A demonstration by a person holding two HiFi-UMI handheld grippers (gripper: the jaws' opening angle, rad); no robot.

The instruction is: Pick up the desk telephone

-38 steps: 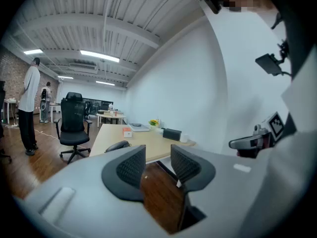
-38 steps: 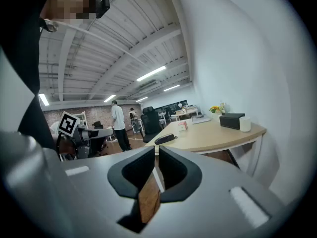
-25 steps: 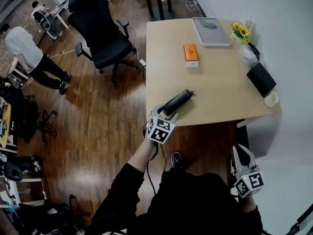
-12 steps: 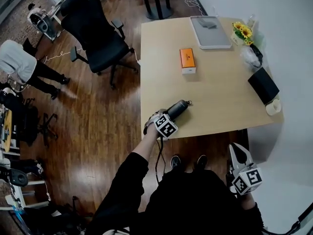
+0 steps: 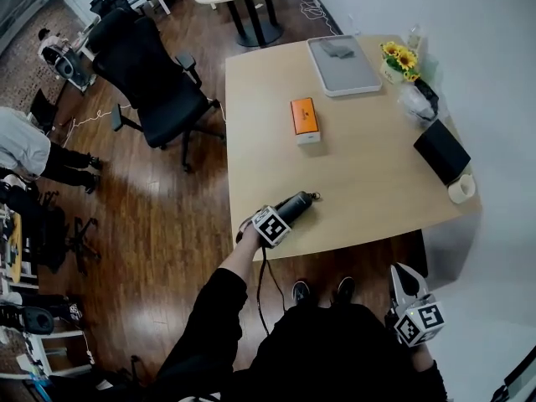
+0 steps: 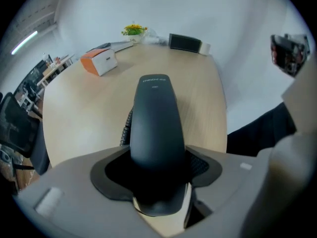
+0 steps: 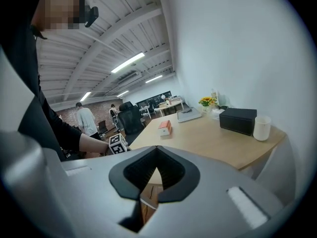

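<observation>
Left gripper view looks down over the left gripper [image 6: 157, 158] at a black handset [image 6: 154, 117] that lies flat on the pale wooden surface [image 6: 89, 108]. The handset's near end sits between the jaws, which stand wide and are closing. A sliver of ribbed pad shows at the handset's right flank, so the pads do not appear to press on it. A coiled cord [image 6: 126, 131] peeps out at the handset's left side. The orange box [image 6: 99, 62] stands beyond the handset and to its left. In the head view the handset is on the person's side of the box, close to the near edge of the surface and angled toward the box. On the wall side of the box are flowers [image 5: 399, 57], a black box [image 5: 440, 151] and a cup [image 5: 461, 189]. The right gripper [image 5: 405, 275] hangs off the surface, well apart from the orange box and by the person's side. In its own view the jaws meet at the tips with nothing between them.
</observation>
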